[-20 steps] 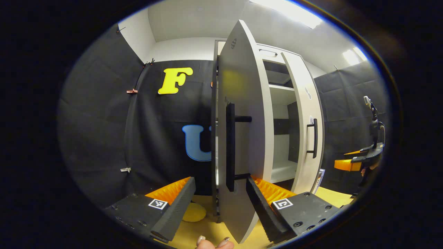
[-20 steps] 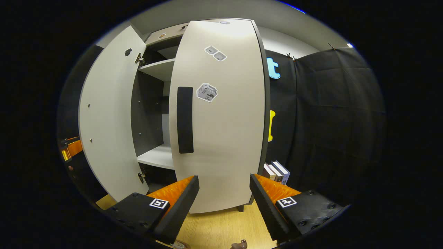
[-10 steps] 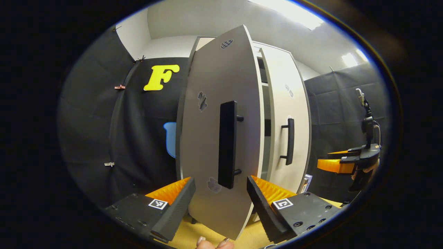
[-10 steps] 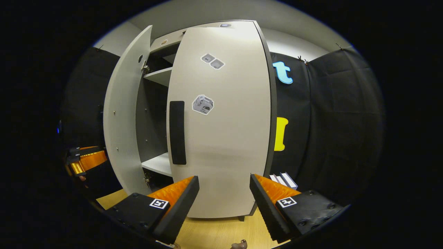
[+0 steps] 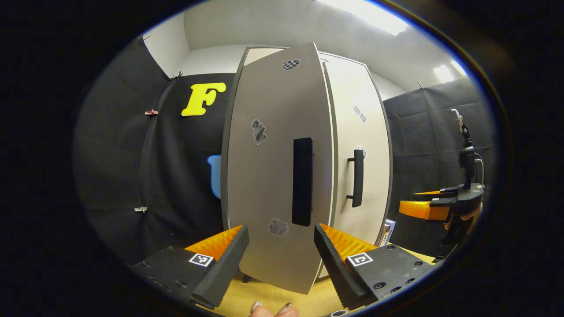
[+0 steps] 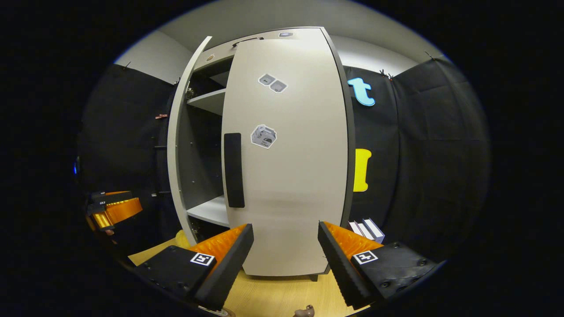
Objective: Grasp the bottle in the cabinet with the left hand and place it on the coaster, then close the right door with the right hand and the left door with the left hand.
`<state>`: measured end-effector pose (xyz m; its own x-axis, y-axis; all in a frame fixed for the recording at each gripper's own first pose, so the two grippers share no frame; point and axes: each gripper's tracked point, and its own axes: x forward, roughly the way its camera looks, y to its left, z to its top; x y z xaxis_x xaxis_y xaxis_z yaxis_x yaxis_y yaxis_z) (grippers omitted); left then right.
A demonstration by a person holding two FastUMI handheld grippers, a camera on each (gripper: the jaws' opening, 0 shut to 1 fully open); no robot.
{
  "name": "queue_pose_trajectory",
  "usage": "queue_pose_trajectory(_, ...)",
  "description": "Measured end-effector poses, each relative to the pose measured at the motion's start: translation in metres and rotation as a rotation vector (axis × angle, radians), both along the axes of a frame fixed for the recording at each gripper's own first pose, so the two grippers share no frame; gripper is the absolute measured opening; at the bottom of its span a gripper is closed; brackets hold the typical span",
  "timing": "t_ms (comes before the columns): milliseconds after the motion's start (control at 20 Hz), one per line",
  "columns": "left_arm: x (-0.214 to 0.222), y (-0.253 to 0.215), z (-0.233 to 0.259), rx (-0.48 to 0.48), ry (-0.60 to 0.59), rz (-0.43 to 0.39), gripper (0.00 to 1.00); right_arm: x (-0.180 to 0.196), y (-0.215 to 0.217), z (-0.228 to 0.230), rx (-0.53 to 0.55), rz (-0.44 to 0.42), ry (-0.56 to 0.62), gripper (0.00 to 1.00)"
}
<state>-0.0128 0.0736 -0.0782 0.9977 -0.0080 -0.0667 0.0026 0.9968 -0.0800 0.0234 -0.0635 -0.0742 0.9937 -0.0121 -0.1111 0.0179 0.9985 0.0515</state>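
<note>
In the left gripper view my left gripper [image 5: 280,246] is open, its fingertips close in front of the grey left door [image 5: 269,176]. That door's black handle [image 5: 302,180] stands just above the gap between the fingers. The right door [image 5: 359,132] beside it lies flat against the cabinet. In the right gripper view my right gripper [image 6: 285,246] is open, a little back from the right door [image 6: 291,176]. There the left door [image 6: 177,154] shows edge-on and stands ajar, with a shelf [image 6: 207,211] in the gap. A bit of yellow disc [image 6: 180,240] lies at the left door's foot. I see no bottle.
Several books [image 6: 365,229] stand on the wooden table [image 6: 282,299] right of the cabinet. The other gripper shows far off in each view: the right one [image 5: 434,207], the left one [image 6: 112,211]. A fingertip [image 5: 269,309] shows at the bottom edge.
The left door has swung from wide open to nearly closed ahead of my left gripper. The right door has settled against the cabinet, and my right gripper has drawn back a little.
</note>
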Motion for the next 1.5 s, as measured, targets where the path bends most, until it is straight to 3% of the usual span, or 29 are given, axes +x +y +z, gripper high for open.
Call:
queue_pose_trajectory(750, 0.001, -0.008, 0.001, -0.006, -0.031, -0.120, 0.97, -0.018, 0.025, 0.021, -0.012, -0.017, -0.047, 0.98)
queue_pose_trajectory(1500, 0.004, -0.011, -0.003, -0.003, -0.011, -0.115, 0.94, -0.016, 0.029, 0.036, -0.025, -0.006, -0.089, 0.98)
